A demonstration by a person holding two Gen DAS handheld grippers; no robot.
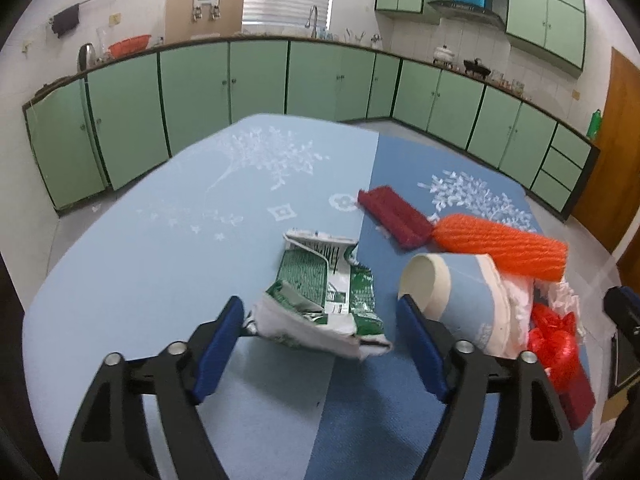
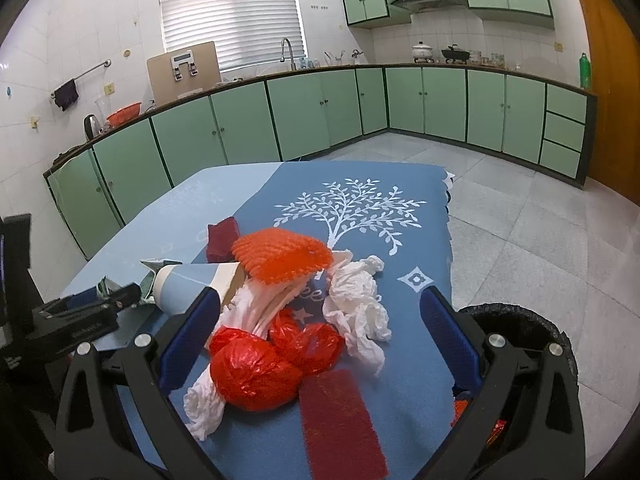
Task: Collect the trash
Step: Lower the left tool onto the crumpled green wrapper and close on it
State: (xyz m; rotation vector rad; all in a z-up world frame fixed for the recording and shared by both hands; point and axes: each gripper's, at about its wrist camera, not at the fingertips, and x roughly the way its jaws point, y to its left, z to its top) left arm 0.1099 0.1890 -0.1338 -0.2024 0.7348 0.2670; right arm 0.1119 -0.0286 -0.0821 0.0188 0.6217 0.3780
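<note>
Left gripper (image 1: 320, 316) spread wide, straddling the crumpled green wrapper (image 1: 324, 292) just left of the tipped paper cup (image 1: 452, 300), long axis running away between the fingers; right gripper (image 2: 320, 312) likewise open over the red bag (image 2: 256, 372), right of the cup.

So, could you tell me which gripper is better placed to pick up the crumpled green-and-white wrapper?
Left. The left gripper is open with the crumpled green-and-white wrapper between its fingers; the right gripper faces the red plastic bag.
</note>
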